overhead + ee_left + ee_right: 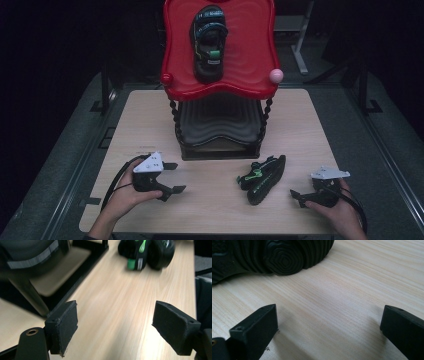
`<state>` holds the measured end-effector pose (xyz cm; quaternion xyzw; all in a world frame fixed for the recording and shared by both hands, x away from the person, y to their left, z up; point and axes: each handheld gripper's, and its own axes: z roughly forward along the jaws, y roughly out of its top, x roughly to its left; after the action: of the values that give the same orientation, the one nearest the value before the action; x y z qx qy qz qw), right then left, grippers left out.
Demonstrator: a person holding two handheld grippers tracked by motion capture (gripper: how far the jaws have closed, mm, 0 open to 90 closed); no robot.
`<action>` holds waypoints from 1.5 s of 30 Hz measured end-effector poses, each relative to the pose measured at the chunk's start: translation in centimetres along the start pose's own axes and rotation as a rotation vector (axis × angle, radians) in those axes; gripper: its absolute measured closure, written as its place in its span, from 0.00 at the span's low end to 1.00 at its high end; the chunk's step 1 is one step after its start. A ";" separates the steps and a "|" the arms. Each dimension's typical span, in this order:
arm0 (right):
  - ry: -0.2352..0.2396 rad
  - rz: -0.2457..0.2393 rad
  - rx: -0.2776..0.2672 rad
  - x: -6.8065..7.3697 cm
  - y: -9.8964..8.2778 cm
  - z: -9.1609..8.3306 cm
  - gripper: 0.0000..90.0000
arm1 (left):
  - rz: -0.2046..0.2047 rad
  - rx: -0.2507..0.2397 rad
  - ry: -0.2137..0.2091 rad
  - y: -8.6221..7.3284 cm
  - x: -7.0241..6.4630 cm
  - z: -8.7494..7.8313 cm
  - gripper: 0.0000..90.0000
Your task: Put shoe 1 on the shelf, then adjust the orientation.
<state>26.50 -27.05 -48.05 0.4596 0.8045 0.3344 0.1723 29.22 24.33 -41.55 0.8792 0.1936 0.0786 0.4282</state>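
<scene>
A black sandal with green trim (263, 177) lies on its side on the wooden table (210, 200), right of centre. Its ribbed sole (274, 255) faces my right gripper (299, 196), which stands open just right of it, low over the table. The matching sandal (209, 42) rests upright on the red top tray (175, 50) of a two-tier stand. My left gripper (175, 177) is open at the front left, pointing right toward the lying sandal (146, 253), with bare table between its jaws.
The stand's lower black shelf (220, 125) and twisted black posts (176, 120) occupy the table's middle back. A pink knob (276, 76) sticks out at the red tray's right corner. Dark floor surrounds the table.
</scene>
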 end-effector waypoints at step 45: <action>0.282 -0.028 -0.160 1.8 7.6 -4.1 1.00 | -0.082 0.129 0.130 -4.9 1.4 3.4 0.00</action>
<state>27.88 -24.35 -39.79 0.3817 0.7978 0.4562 0.0985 30.22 25.21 -47.48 0.8893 0.2614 0.1054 0.3602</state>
